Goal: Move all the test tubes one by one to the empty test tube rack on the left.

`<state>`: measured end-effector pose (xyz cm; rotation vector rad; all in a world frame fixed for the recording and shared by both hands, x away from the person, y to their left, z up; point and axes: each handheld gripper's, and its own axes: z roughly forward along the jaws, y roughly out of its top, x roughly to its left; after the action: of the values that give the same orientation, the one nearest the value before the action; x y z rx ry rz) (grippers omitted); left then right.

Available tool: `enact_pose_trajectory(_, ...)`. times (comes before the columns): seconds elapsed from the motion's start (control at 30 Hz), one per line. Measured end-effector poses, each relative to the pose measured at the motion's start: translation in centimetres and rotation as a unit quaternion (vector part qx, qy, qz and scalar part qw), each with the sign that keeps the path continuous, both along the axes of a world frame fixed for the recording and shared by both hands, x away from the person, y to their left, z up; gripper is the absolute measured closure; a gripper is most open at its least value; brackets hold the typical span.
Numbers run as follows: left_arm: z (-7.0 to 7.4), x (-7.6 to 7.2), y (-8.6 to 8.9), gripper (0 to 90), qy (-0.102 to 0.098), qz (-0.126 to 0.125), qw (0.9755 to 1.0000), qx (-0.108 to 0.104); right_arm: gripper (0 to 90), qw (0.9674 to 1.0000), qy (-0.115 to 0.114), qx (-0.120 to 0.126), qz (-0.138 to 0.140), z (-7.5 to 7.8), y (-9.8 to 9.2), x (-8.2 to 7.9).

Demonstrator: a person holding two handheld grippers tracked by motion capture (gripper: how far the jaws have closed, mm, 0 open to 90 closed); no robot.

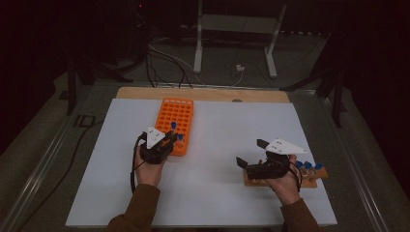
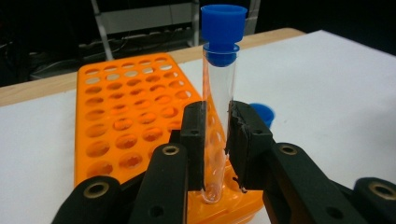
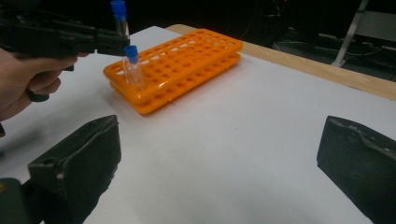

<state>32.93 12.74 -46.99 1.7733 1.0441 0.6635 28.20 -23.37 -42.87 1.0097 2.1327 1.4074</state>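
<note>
Left tongs (image 2: 217,135) are clamping the capped tube (image 2: 218,116), right tongs (image 3: 219,163) gaping empty; you're wanting it upright, bottoming into the orange rack's (image 2: 121,126) near-corner hole.

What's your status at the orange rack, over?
Left gripper shut on blue-capped tube, tip at orange rack. Right gripper open, idle. One tube already racked alongside.

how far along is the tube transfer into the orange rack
Early on. Done: one blue-capped tube already stands in the orange rack. In hand: the left gripper is shut on a second tube, its bottom at a hole at the rack's near edge. Left: three blue caps show on the wooden holder behind the right gripper, which is open and empty.
</note>
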Motion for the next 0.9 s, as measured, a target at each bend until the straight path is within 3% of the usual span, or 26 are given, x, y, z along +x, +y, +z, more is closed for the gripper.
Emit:
enact_pose_trajectory(0.4, -1.7, 0.2, 0.0, 76.9, 0.038, -0.002, 0.9987, 0.036, 0.2, 1.0, 0.0, 0.0, 0.002, 0.0, 0.1, 0.0)
enact_pose_trajectory(0.73, -2.0, 0.4, 0.0, 77.1, 0.057, -0.005, 0.9975, 0.042, 0.2, 1.0, 0.002, -0.001, 0.006, -0.1, 0.2, 0.0)
enact_pose_trajectory(0.9, -2.2, 0.5, -0.3, 77.2, 0.061, -0.007, 0.9964, 0.057, 0.2, 1.0, 0.002, -0.001, 0.006, -0.1, 0.2, 0.0)
